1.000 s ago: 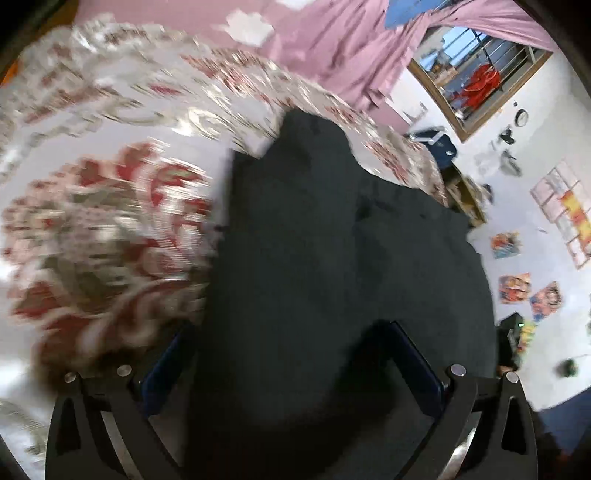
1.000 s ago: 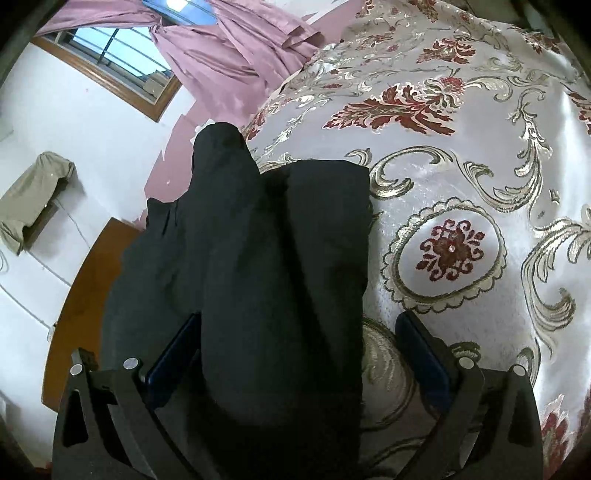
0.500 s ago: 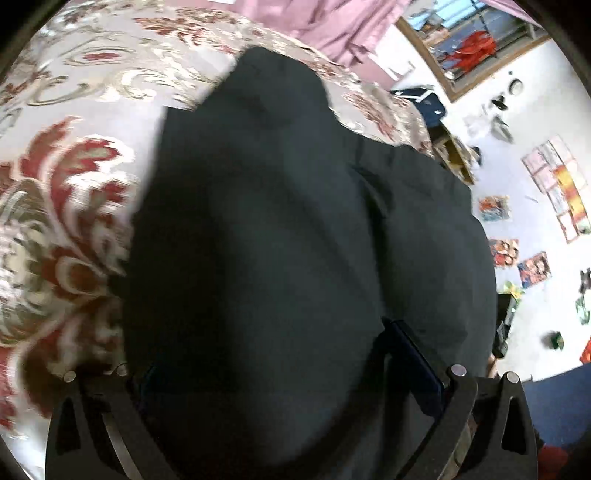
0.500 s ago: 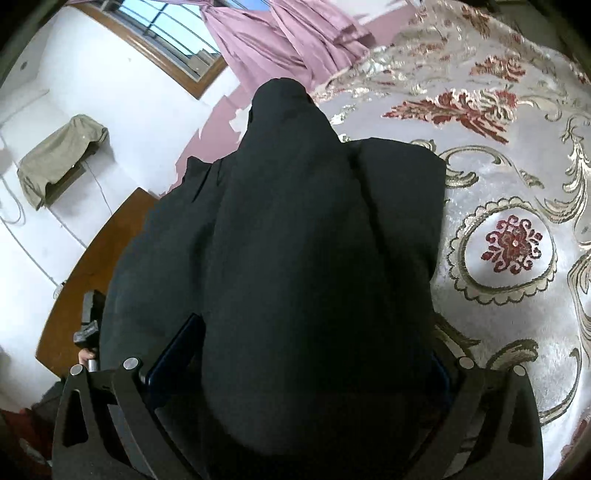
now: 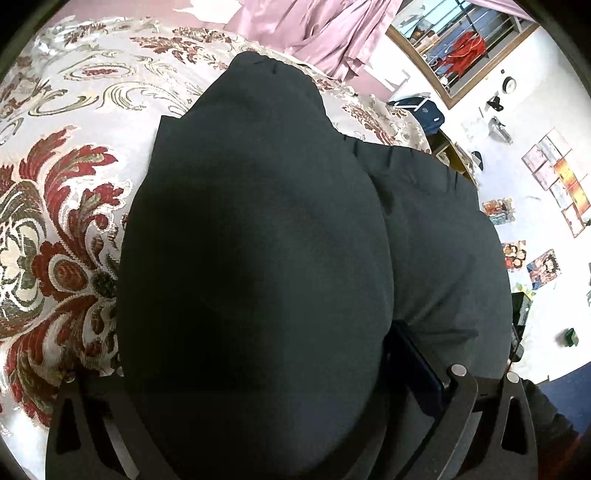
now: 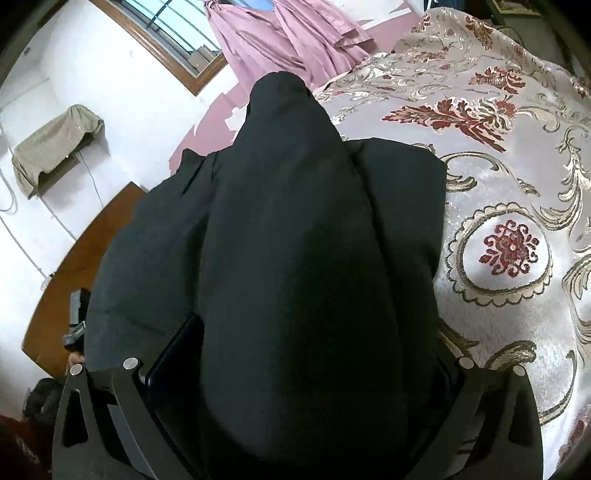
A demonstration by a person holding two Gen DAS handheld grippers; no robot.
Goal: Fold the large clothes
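A large black garment (image 5: 258, 258) fills the left wrist view and drapes over my left gripper (image 5: 258, 387), hiding most of its fingers. The same black garment (image 6: 303, 258) fills the right wrist view and drapes over my right gripper (image 6: 303, 387). Both grippers hold the cloth lifted above a bed covered with a silver and red floral bedspread (image 5: 55, 184), also seen in the right wrist view (image 6: 517, 221). The far part of the garment lies on the bedspread. The jaws look wide, with cloth bunched between them; the grip itself is hidden.
Pink curtains (image 5: 314, 33) and a window (image 6: 177, 26) stand behind the bed. A wooden bed edge (image 6: 74, 277) lies at the left in the right wrist view. The other gripper (image 6: 75, 321) shows there. Posters (image 5: 554, 177) hang on a white wall.
Both grippers have lifted and carried the black cloth forward over the garment. The cloth now covers far more of each view and more of the fingers.
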